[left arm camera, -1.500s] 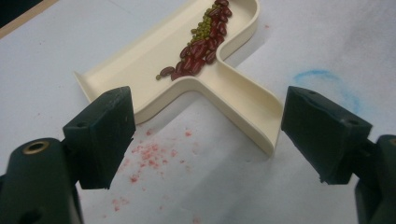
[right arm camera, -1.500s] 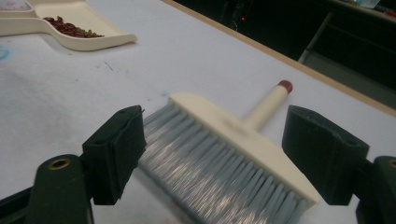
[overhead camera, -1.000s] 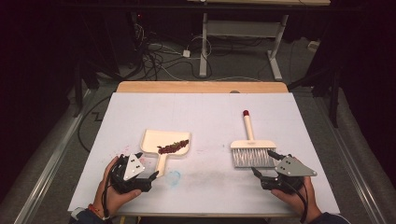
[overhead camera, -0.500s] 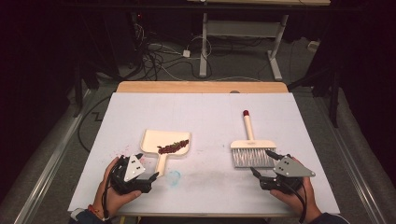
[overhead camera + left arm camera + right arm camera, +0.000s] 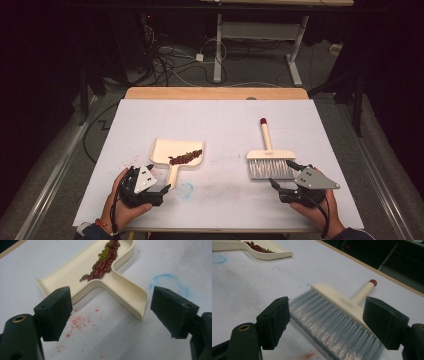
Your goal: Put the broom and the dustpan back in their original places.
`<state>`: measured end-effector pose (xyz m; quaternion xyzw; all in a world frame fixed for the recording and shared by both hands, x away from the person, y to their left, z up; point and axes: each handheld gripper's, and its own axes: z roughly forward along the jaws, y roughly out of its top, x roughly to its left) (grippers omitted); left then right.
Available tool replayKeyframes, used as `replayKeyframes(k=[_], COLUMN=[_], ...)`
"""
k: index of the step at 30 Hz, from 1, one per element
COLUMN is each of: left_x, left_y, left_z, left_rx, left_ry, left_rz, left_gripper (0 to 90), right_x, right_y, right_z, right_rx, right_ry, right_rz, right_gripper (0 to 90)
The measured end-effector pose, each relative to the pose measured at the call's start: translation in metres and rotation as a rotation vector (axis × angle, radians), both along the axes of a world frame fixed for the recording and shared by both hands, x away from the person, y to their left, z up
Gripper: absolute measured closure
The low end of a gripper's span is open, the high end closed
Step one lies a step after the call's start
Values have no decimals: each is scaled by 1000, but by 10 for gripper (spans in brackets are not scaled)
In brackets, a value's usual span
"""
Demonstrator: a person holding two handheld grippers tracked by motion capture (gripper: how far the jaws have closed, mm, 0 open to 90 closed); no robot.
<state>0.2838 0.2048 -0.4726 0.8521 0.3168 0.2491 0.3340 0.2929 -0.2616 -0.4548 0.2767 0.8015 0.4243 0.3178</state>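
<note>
I held both claws low, wide open, empty: left claw at cream dustpan with beans, right claw at grey-bristled brush.

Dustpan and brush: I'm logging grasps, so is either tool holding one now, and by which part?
Nothing is held. The left tool stands open short of the dustpan handle; the right tool stands open around the brush bristles without gripping.

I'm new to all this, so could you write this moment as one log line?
left gripper: open, at dustpan handle | right gripper: open, at brush bristles | beans: in dustpan | nothing held
</note>
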Motion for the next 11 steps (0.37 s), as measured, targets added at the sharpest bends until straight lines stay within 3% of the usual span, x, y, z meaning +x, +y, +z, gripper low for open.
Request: replayKeyframes(k=[11], left_x=[2], left_y=[0], left_z=[0], left_rx=[-5], left_ry=[4], left_rz=[1], left_gripper=[174], right_x=[0], right_y=[-2], right_z=[1], right_rx=[12], right_ry=[-8], right_rz=[-4], right_gripper=[217])
